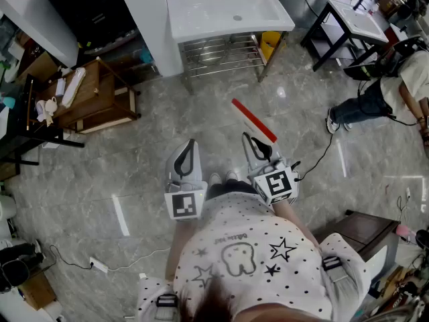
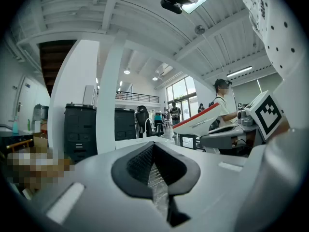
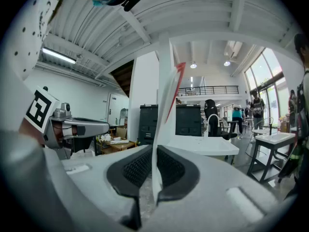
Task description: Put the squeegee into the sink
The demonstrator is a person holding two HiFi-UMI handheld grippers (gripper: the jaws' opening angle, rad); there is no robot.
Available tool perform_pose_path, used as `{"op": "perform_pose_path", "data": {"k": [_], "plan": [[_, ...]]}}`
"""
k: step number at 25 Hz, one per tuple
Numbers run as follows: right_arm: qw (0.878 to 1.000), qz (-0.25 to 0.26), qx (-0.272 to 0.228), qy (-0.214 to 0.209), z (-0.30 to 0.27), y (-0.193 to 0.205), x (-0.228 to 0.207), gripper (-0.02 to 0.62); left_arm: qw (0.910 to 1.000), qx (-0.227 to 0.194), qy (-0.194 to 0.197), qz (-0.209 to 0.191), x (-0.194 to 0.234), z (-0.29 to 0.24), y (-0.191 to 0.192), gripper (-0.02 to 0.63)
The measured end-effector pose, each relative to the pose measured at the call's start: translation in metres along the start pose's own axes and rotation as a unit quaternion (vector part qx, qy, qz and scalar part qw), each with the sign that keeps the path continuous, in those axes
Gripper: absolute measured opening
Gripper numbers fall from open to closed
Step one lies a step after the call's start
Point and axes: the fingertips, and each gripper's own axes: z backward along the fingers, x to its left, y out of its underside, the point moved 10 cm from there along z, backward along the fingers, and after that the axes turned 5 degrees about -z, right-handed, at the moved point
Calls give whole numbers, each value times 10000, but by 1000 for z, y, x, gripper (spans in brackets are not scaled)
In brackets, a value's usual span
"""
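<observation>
Centrally, right gripper point(image 1: 257, 147) clamps the squeegee point(image 1: 253, 120), blade pointed at the sink point(image 1: 201, 9) up top for delivery; left gripper point(image 1: 188, 153) closed, empty.

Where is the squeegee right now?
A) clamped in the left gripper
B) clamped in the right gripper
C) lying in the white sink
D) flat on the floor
B: in the right gripper view the squeegee's white blade is pinched between the jaws of the right gripper, and in the head view it sticks out ahead of that gripper, well short of the sink.
</observation>
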Motion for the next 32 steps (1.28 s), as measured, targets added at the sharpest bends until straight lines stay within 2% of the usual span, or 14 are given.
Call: {"op": "perform_pose_path", "data": {"k": [4, 16, 23, 32], "plan": [[10000, 17, -40, 10, 7, -10, 1, 17, 9998, 116, 120, 66, -11, -1, -10, -3], [10000, 11, -27, -54, 19, -8, -24, 17, 9999, 125, 88, 75, -37, -14, -15, -3], [9984, -248, -273, -431, 21, -8, -43, 18, 10000, 13, 8, 9, -49, -27, -8, -3], [9976, -239, -164, -629, 16, -2, -60, 17, 9997, 91, -139, 202, -59, -40, -10, -3]]}}
